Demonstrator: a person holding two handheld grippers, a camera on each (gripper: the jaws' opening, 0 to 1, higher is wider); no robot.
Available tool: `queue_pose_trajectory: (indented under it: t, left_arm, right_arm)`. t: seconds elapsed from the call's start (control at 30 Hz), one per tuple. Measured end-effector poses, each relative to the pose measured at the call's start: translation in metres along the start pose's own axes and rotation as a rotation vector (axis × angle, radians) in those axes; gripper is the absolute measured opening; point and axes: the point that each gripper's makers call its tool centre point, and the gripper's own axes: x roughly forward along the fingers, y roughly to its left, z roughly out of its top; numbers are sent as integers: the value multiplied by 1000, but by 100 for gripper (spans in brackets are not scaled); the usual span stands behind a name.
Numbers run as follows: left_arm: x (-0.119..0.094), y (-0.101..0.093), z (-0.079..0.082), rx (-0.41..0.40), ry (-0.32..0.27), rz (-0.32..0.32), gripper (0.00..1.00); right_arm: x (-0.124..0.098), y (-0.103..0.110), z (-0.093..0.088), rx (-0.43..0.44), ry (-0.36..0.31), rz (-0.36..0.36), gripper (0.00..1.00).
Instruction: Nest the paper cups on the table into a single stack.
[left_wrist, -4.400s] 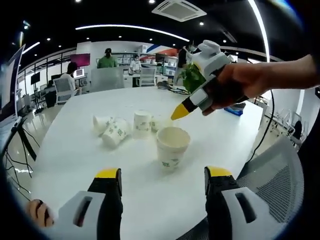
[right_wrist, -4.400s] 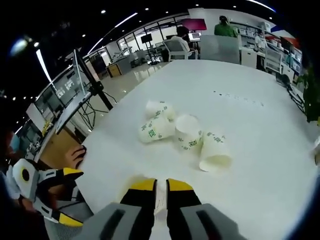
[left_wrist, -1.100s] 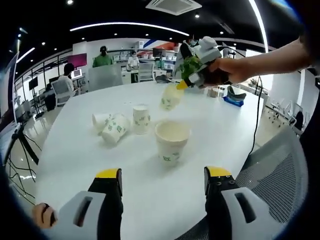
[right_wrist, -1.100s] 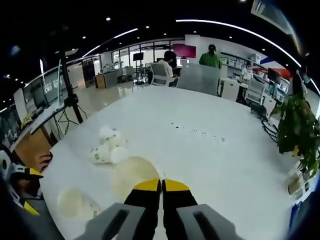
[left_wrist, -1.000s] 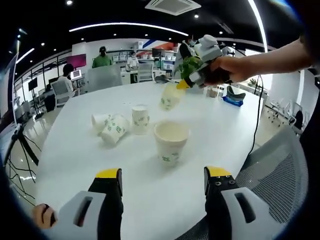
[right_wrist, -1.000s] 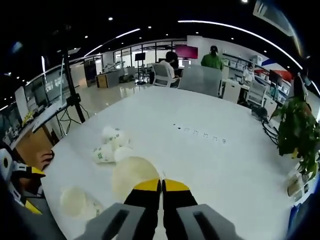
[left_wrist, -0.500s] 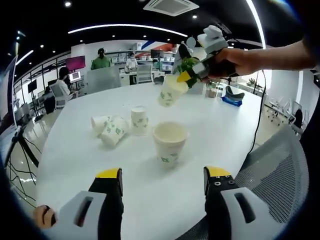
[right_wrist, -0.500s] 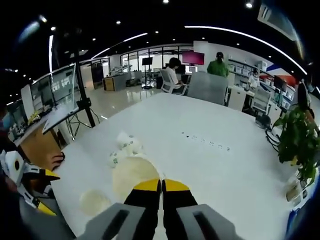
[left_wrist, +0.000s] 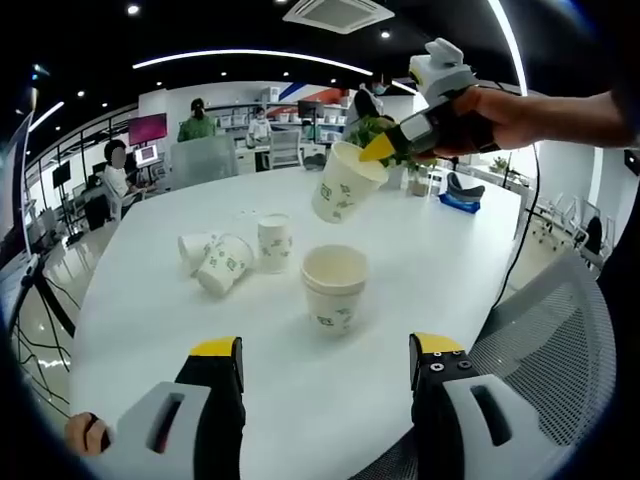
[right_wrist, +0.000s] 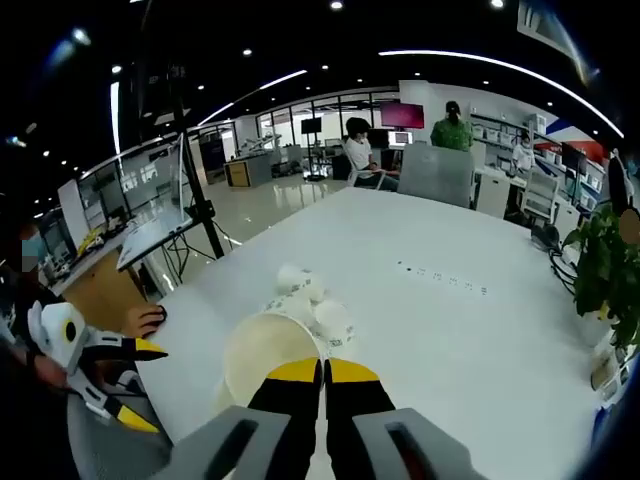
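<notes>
In the left gripper view, two paper cups lying on their sides (left_wrist: 212, 258) rest at the left of the white table (left_wrist: 150, 330), an inverted cup (left_wrist: 273, 241) stands just right of them, and the upright base cup (left_wrist: 333, 288) stands nearer, right of centre. The left gripper (left_wrist: 325, 362) is wide open and holds nothing. The right gripper (left_wrist: 378, 148) is closed on the rim of the carried cup (left_wrist: 343, 186), which hangs tilted above and beyond the base cup. Risk: released at this tilt, the carried cup may strike the base cup's rim and topple it. The right gripper view adds the carried cup's open mouth (right_wrist: 268, 358) at the closed jaws, and the left gripper (right_wrist: 128, 383) at the table's near-left edge.
</notes>
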Motion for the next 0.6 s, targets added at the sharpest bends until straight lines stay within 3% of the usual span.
queue_pose_trajectory:
  t: [0.2,0.6]
  left_arm:
    - [1,-1,-2,4,1,-7,66]
    - [0,0,-1,-2,-7,-7,66]
  right_arm:
    - [-4,31,-2,-16,4,50,0]
    - [8,58,-24,-40,57,113,0]
